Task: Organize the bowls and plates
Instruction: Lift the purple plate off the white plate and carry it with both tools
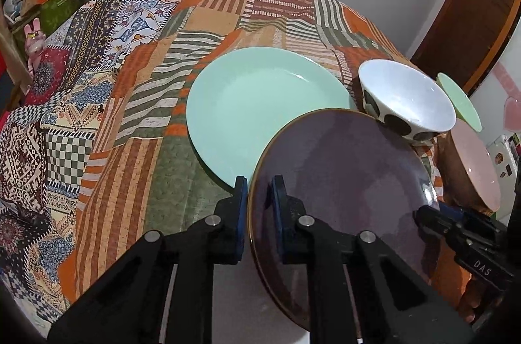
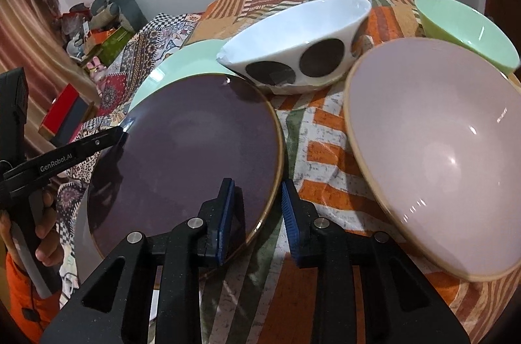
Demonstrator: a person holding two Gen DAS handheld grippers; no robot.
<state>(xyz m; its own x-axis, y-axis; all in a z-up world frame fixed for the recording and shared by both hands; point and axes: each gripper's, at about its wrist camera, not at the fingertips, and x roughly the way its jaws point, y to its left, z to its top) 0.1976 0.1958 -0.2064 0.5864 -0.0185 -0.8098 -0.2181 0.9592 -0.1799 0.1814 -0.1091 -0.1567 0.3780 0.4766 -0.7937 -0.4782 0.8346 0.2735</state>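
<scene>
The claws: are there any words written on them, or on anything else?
"GenRobot.AI": white letters on the left claw's black arm, seen from the right wrist view.
"DAS": pale letters on the right claw's black body, seen from the left wrist view.
Stickers on the white box at the right edge: too small to read.
The plates and bowls carry no words.

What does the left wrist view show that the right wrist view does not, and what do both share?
Left only: the mint plate's whole face. Right only: a hand holding the left claw, and the pink bowl's full inside. Both share: the purple plate gripped at opposite rims by the left claw and right claw, plus the spotted bowl and green bowl.
</scene>
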